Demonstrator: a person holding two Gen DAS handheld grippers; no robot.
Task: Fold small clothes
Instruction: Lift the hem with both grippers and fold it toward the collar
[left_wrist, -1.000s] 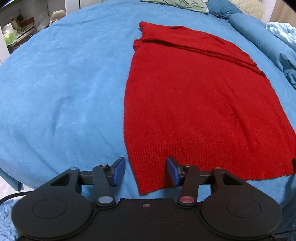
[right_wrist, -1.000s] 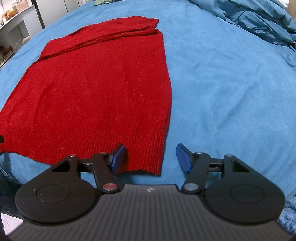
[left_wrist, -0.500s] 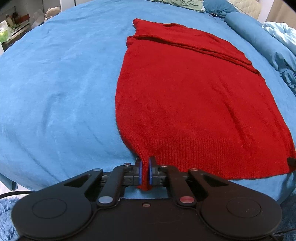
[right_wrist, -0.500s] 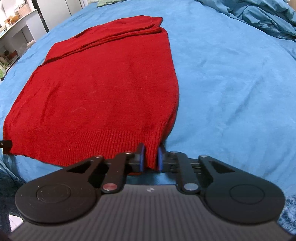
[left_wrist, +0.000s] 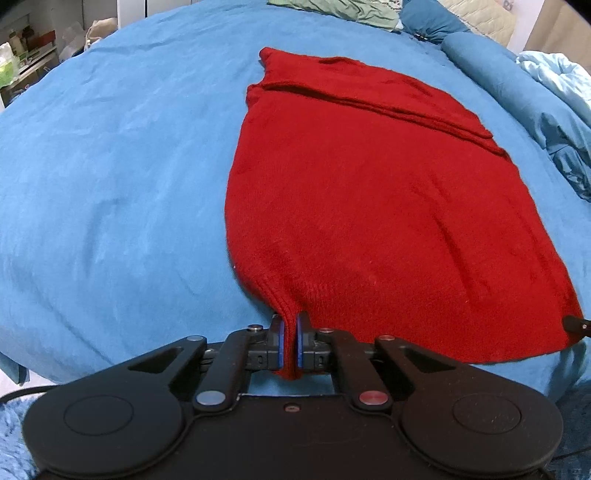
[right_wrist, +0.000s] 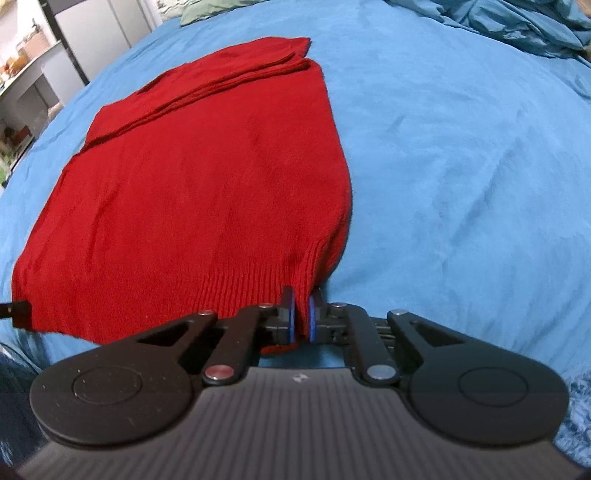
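Note:
A red knit sweater (left_wrist: 369, 192) lies flat on the blue bed cover, sleeves folded across its far end. My left gripper (left_wrist: 290, 341) is shut on the near left corner of its ribbed hem and has it raised a little. My right gripper (right_wrist: 301, 319) is shut on the near right hem corner of the sweater (right_wrist: 207, 184), also raised a little. The right gripper's tip shows at the right edge of the left wrist view (left_wrist: 576, 325). The left gripper's tip shows at the left edge of the right wrist view (right_wrist: 16, 310).
The blue bed cover (left_wrist: 110, 166) spreads wide on both sides of the sweater. Rumpled blue bedding (left_wrist: 546, 110) and pillows (left_wrist: 332, 11) lie at the far right and far end. Shelves and a cabinet (right_wrist: 44, 74) stand beyond the bed's left side.
Both grippers went from open beside the hem corners to shut on them. The corners have since lifted, and the sweater's near edge has drawn in towards me.

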